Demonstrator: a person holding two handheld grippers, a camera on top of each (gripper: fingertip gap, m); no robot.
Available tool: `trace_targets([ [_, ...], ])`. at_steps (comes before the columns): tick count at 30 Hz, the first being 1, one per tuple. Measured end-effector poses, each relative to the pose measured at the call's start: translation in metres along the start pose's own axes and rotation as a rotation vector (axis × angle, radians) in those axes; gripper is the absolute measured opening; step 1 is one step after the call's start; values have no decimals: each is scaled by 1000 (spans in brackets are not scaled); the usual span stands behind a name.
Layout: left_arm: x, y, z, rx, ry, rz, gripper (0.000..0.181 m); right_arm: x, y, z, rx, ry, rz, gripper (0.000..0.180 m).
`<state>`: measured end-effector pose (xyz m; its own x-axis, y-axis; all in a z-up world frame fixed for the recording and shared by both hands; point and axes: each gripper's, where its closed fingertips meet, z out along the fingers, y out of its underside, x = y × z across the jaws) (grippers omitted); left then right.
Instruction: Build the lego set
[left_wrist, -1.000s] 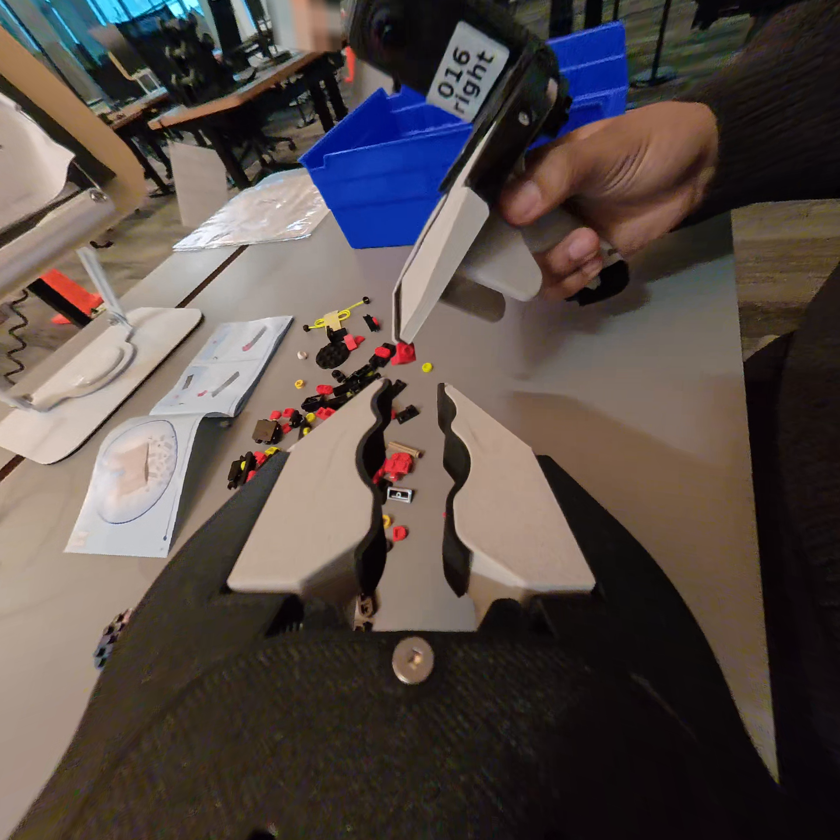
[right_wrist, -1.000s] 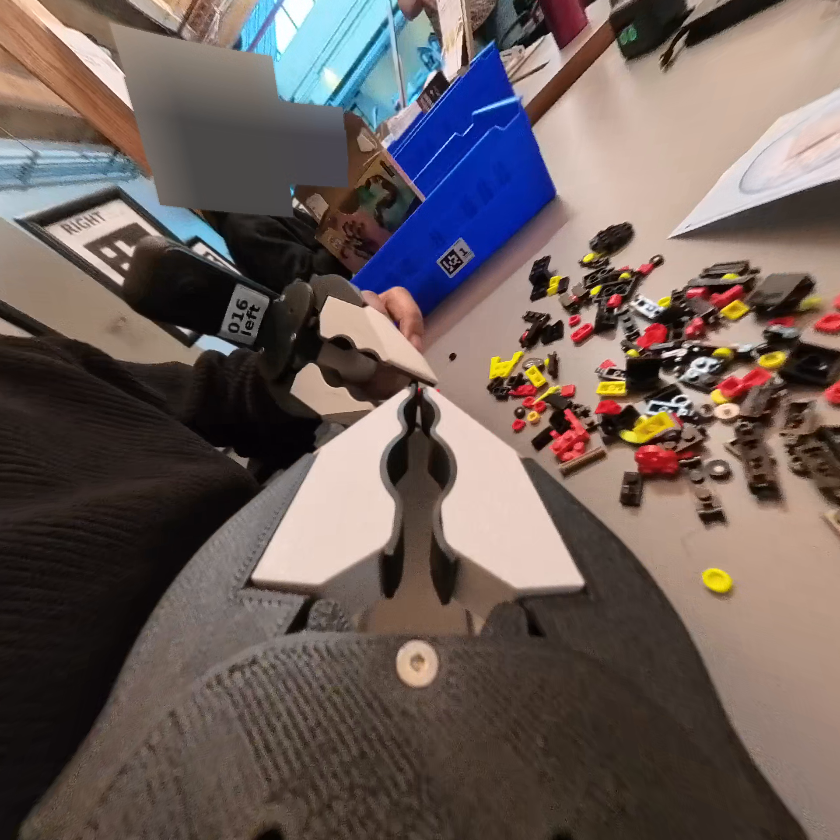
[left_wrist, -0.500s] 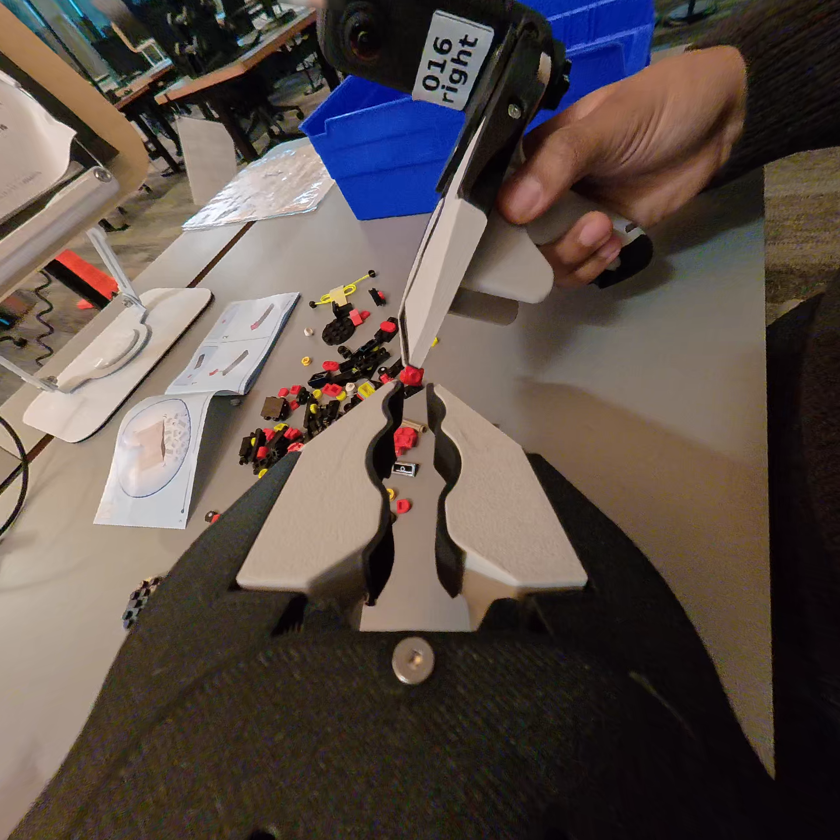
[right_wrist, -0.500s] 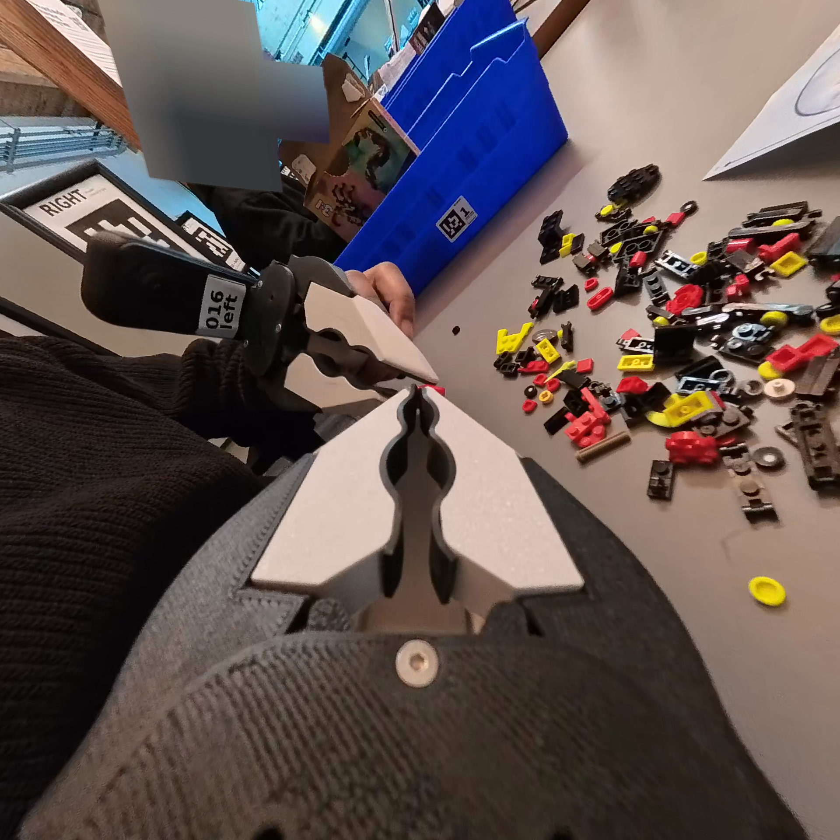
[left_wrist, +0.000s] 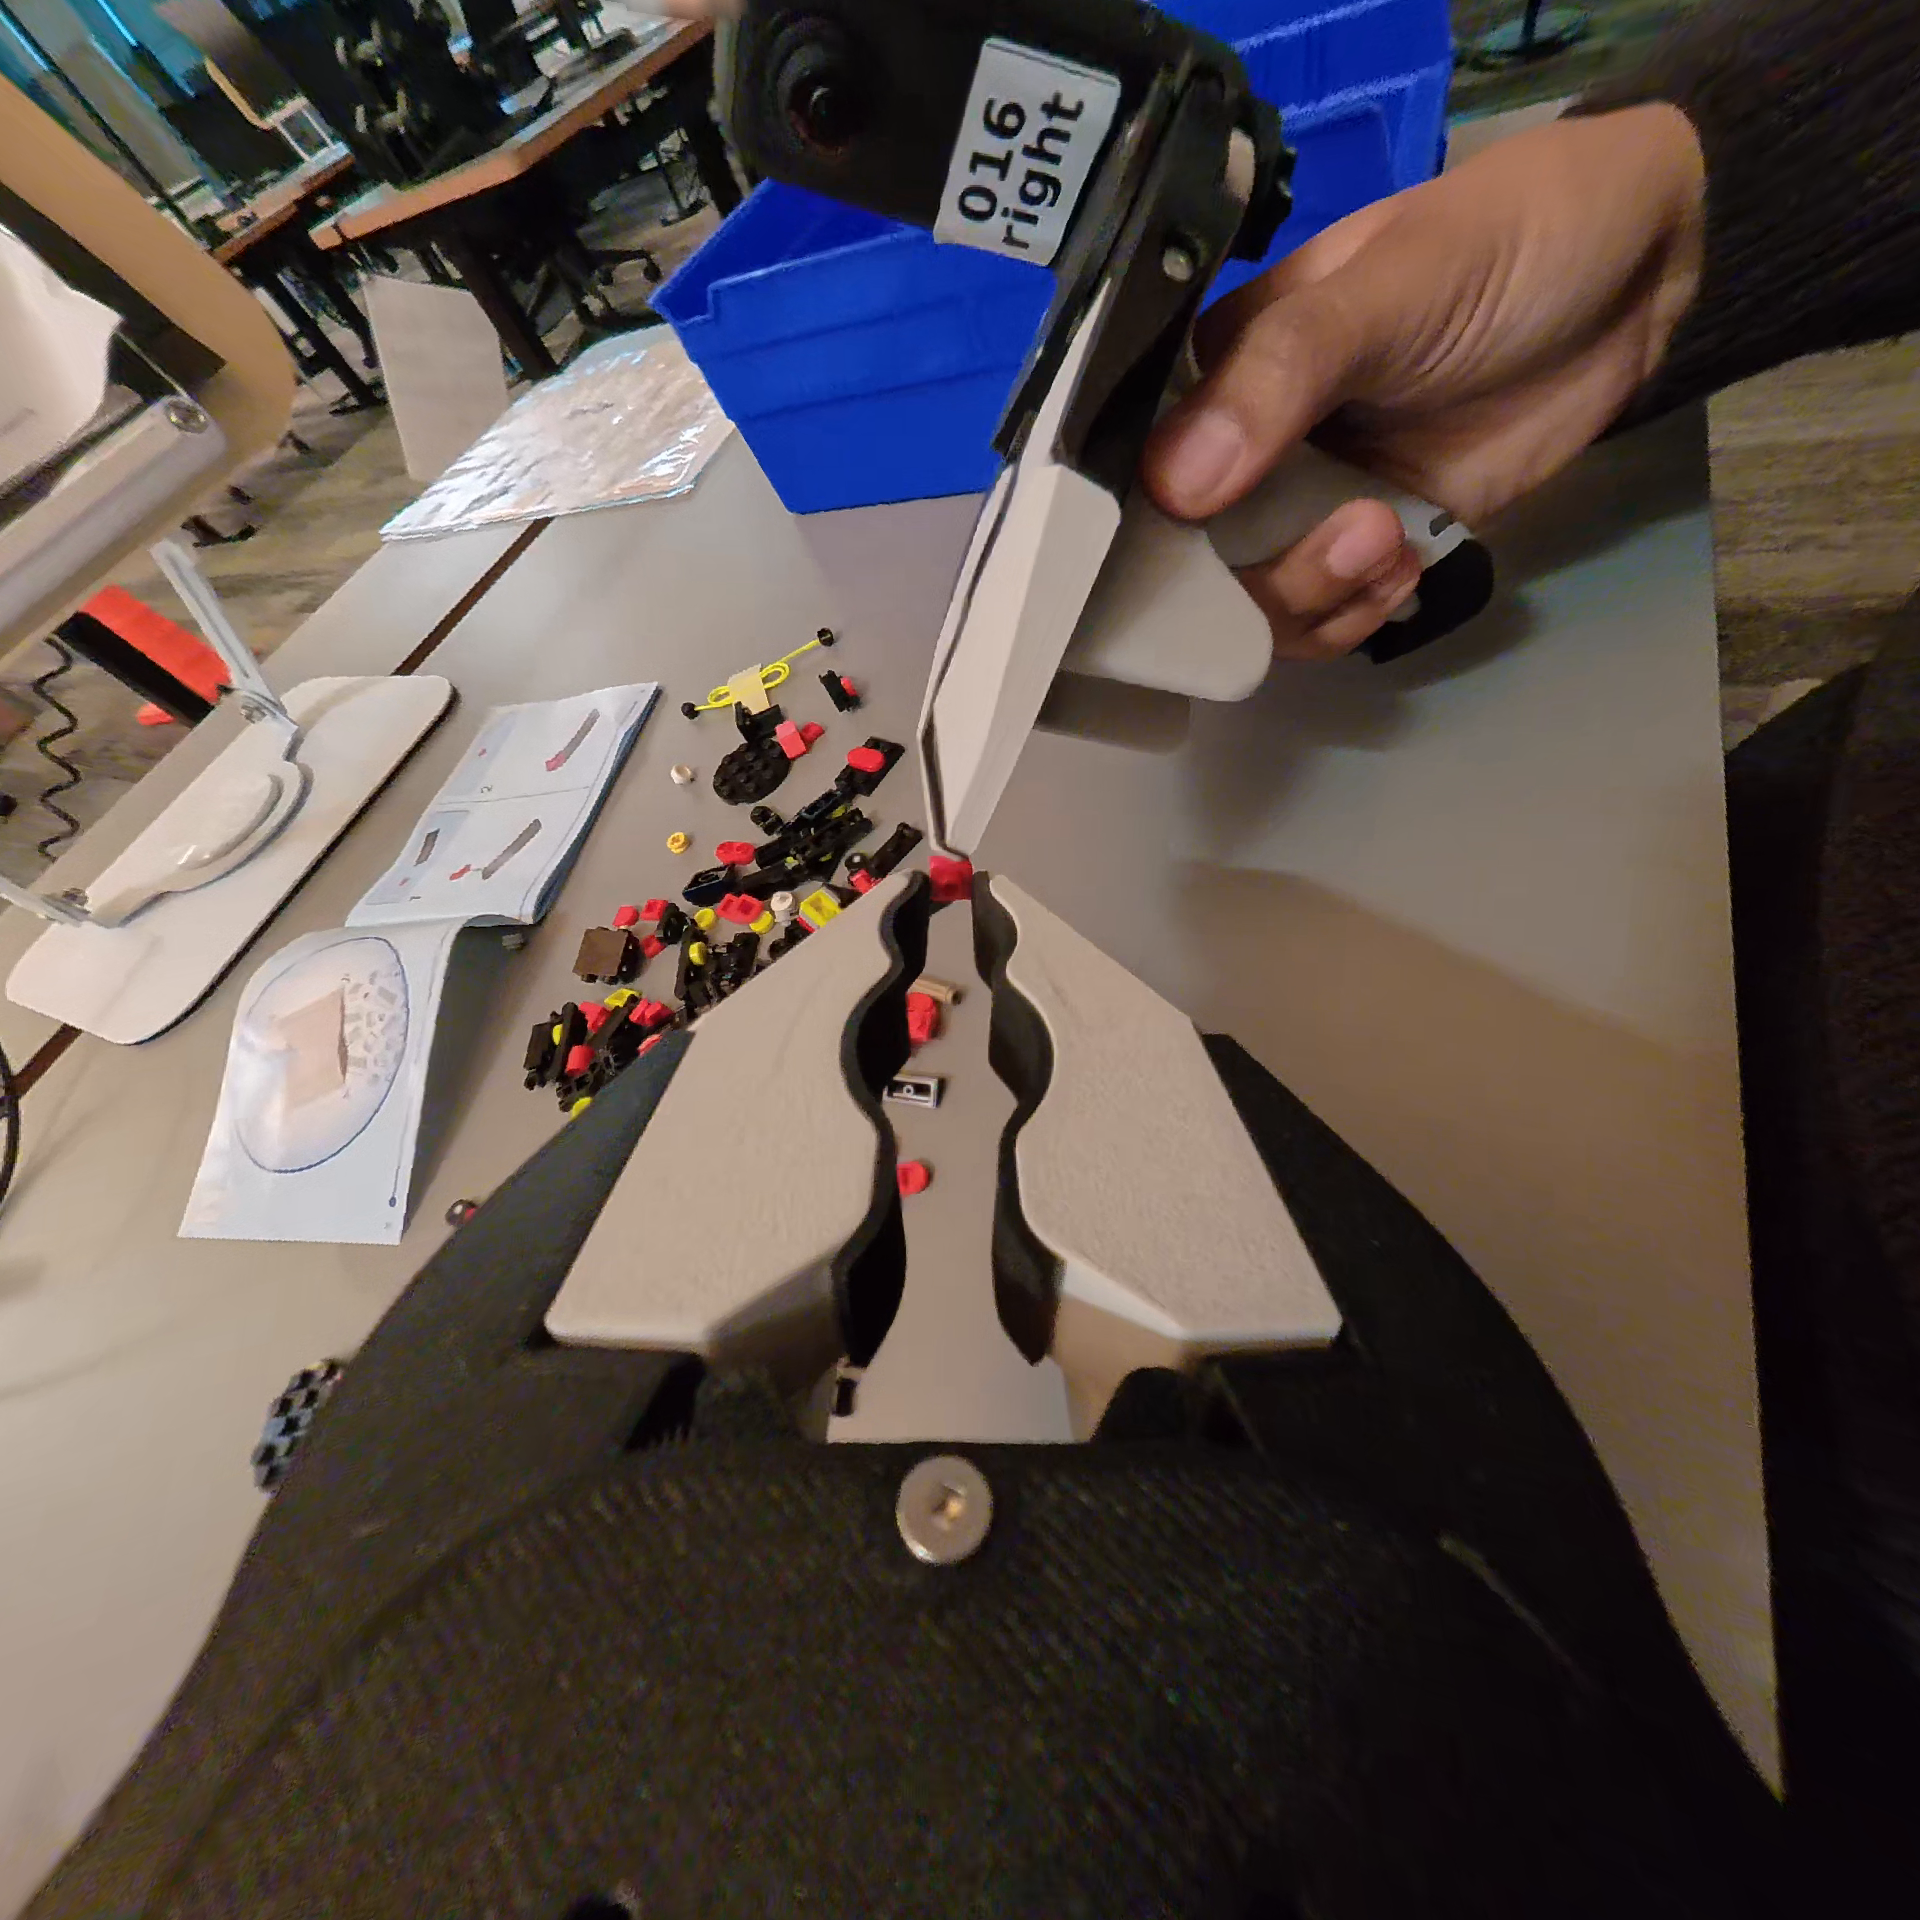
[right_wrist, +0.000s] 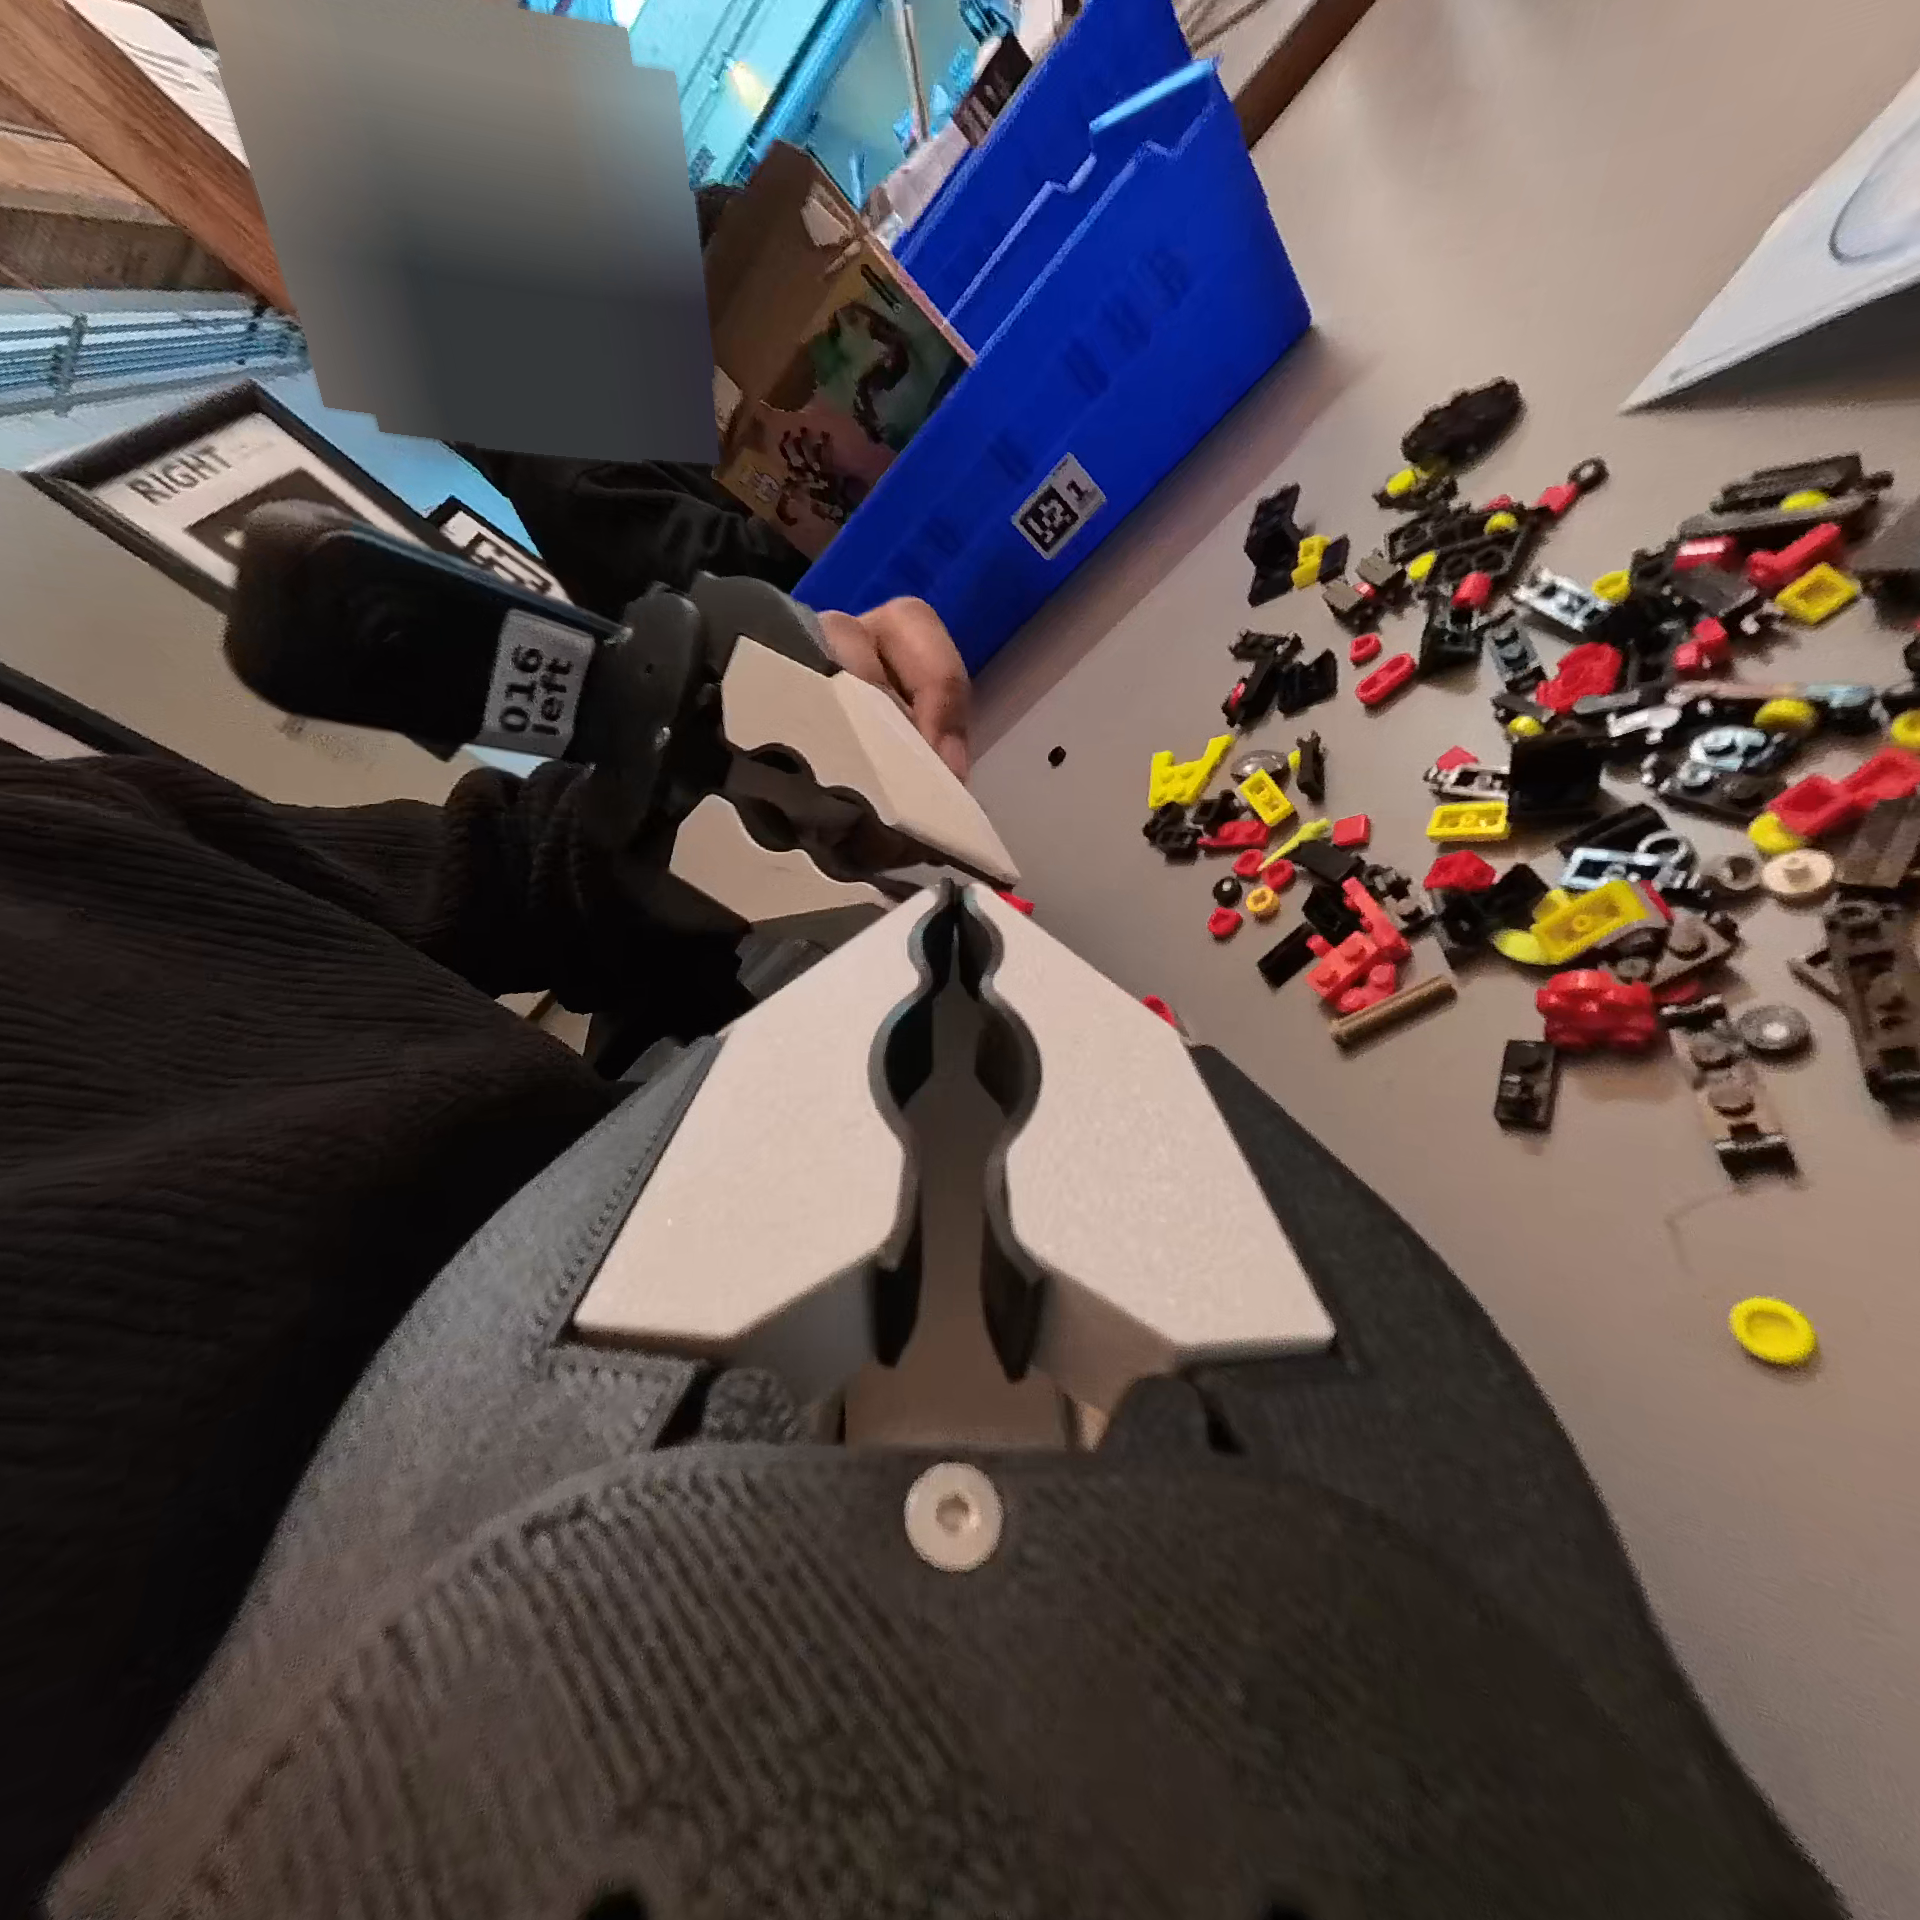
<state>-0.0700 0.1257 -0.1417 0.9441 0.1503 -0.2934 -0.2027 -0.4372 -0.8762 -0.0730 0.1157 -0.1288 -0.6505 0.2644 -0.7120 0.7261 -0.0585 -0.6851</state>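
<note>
A small red brick (left_wrist: 949, 876) hangs above the grey table (left_wrist: 1403, 1039), held between both grippers. My right gripper (left_wrist: 943, 840) comes down from above, shut on the brick's top. My left gripper (left_wrist: 951, 883) has its two tips closed in on the brick's sides. In the right wrist view my right gripper (right_wrist: 948, 896) is shut, and only a red sliver of the brick (right_wrist: 1013, 902) shows past its tips. The left gripper (right_wrist: 977, 878) meets it there from the left. Loose red, black and yellow pieces (left_wrist: 769, 894) lie on the table beyond; they also show in the right wrist view (right_wrist: 1558, 779).
An open instruction booklet (left_wrist: 520, 810) lies left of the pieces. A blue bin (left_wrist: 862, 364) stands at the back, with a cardboard box (right_wrist: 821, 343) beside it. A white stand base (left_wrist: 208, 831) and a plastic bag (left_wrist: 561, 436) sit farther left. A yellow round piece (right_wrist: 1771, 1330) lies apart.
The right gripper has brought the red brick down to the left gripper's tips. The left gripper's jaws have narrowed from wide open to closed around the brick.
</note>
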Motion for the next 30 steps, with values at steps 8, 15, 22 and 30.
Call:
trace_targets([
  [8,1,-13,-11,119,163,-253,5,-2,-5,-13,-39,32,-300,15],
  [15,10,-24,-19,190,401,-552,6,-22,6,-5,-82,-29,-455,12],
  [22,15,-28,-22,203,461,-590,6,-26,8,-4,-85,-27,-507,8],
  [30,21,-21,-18,153,467,-572,9,-23,15,-4,-148,-7,-521,6],
])
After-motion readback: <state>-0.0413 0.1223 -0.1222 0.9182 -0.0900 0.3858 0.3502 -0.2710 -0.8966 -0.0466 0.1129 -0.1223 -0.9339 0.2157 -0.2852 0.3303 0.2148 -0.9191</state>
